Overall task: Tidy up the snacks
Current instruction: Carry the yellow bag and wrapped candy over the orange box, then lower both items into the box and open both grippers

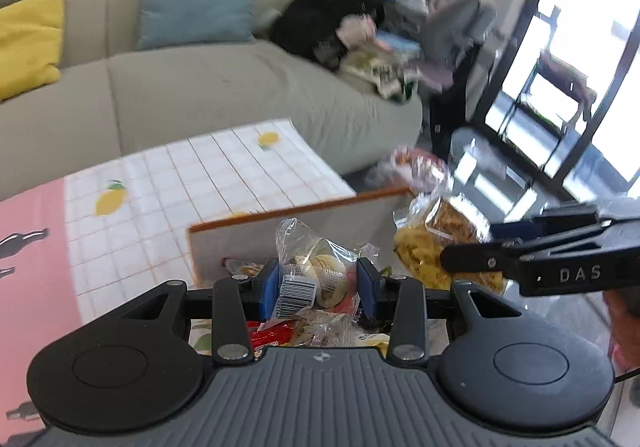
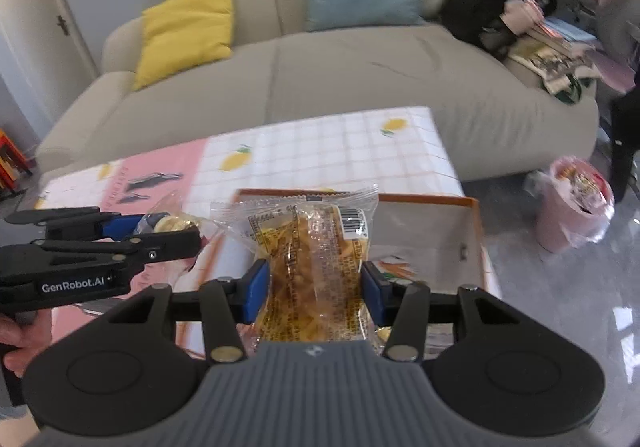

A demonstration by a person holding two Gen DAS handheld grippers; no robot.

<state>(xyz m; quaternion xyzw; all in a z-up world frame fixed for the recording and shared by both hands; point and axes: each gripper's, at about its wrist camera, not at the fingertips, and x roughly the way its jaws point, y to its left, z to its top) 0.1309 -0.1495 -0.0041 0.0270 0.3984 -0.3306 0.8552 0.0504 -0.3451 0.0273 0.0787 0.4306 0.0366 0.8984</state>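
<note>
Left claw (image 1: 318,283) grips a clear-wrapped pale pastry (image 1: 320,271); right claw (image 2: 316,287) clamps a yellow crisp packet (image 2: 316,259), both raised over the orange-rimmed white box (image 2: 472,231) at twelve o'clock, probably for sorting.

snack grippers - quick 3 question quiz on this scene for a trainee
1. True or false: the left gripper is shut on a clear-wrapped pastry snack.
2. What does the right gripper hold?
A. a red candy bar
B. a clear packet of yellow crispy snack
C. nothing
3. Fill in: behind the held snacks stands an open box with an ______ rim, on the lemon-print tablecloth.

Key: 1 true; 2 B; 3 orange.
</note>
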